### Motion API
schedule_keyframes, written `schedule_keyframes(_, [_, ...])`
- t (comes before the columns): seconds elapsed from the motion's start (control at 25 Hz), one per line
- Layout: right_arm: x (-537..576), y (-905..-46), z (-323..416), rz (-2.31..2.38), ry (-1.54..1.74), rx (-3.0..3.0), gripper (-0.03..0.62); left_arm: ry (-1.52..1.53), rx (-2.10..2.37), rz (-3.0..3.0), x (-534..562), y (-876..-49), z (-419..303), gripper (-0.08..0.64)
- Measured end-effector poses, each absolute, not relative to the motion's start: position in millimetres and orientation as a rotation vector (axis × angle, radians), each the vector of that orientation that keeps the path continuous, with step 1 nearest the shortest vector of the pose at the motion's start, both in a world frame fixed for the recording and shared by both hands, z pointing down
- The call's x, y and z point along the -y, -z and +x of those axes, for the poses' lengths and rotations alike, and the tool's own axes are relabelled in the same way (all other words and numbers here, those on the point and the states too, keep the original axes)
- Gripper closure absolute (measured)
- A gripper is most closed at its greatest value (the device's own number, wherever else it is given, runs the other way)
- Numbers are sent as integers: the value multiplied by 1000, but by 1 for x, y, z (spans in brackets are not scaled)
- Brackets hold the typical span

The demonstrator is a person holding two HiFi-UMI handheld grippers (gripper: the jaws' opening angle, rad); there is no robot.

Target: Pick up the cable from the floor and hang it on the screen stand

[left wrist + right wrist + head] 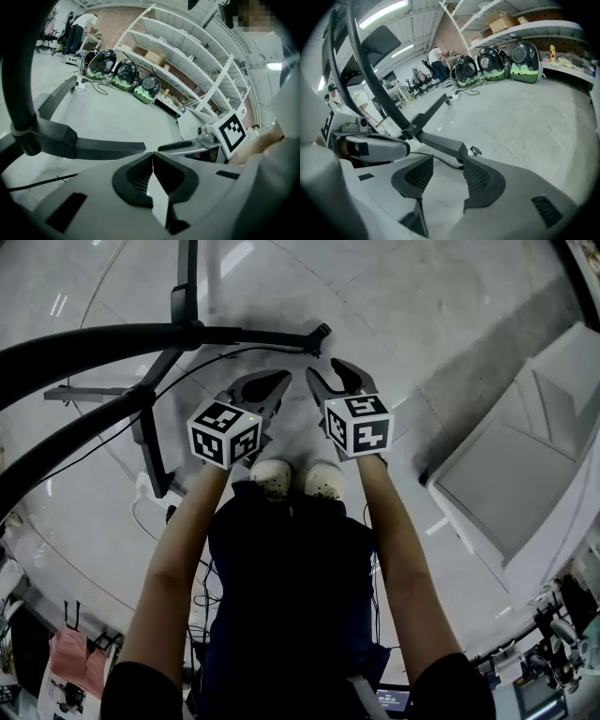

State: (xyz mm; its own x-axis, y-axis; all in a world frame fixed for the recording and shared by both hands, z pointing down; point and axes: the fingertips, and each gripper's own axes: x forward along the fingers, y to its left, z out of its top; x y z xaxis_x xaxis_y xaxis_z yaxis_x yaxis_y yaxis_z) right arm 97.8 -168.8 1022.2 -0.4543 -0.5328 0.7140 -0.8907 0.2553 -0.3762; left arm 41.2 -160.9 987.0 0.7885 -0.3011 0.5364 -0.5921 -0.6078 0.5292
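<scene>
Both bare forearms reach forward and down side by side over the person's white shoes (297, 480), each hand gripping a tool with its marker cube facing up. The left gripper (284, 380) has its jaws pressed together tip to tip with nothing between them, as the left gripper view (153, 155) shows plainly. The right gripper (325, 369) stands wide open and empty; only bare floor shows between its pads (480, 180). The cable (202, 366), thin and black, runs from near the tip of the screen stand's (244, 334) black leg, passes leftward by the stand's base and trails off across the floor. In the right gripper view the cable (440, 161) crosses just beyond the open jaw tips, meeting the leg's end; whether it rests on the leg or the floor is unclear. White shelving (187, 61) along the brick wall holds a cardboard box (154, 57), and black-and-green domed cases (124, 75) sit on the floor below. Only the head view shows the white platform (525, 456) at the right; only the gripper views show the far desks and office chairs (417, 75).
</scene>
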Motion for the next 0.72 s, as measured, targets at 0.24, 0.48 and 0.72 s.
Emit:
schedule_keyframes(0.24, [178, -1084, 95, 1215, -988, 2084, 390, -523, 635, 2281, 172, -1038, 48, 552])
schedule_keyframes(0.48, [185, -1132, 93, 1140, -919, 2092, 390, -555, 601, 2312, 180, -1081, 54, 552])
schedule_keyframes(0.72, [195, -1148, 87, 1124, -921, 2084, 390, -566, 586, 2303, 180, -1099, 59, 552])
